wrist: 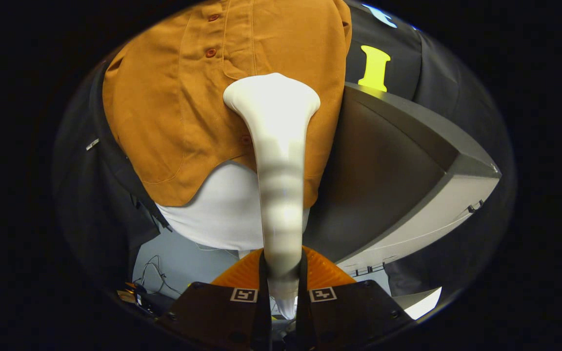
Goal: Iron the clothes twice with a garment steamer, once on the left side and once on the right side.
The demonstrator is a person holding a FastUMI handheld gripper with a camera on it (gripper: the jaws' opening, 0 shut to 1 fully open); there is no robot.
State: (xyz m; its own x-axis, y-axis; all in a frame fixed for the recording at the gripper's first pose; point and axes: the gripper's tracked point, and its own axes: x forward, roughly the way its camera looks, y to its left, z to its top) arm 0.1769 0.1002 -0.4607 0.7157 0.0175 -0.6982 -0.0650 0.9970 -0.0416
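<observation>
**Steamer head on the shirt's lower front**

An orange buttoned shirt (178,97) hangs over a white form (222,214). The gripper (281,287) is clenched on the white garment steamer (278,161), its head lying against the shirt's hem area beside the button placket. A grey table (408,161) stands right.

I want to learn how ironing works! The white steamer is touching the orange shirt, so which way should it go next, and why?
Probably a slow glide along the cloth. The gripper is shut on the garment steamer, whose wide head lies against the orange shirt beside the button row, above the hem. Most of that side is likely still unsteamed, so sliding it with the head kept on the fabric seems right.
</observation>
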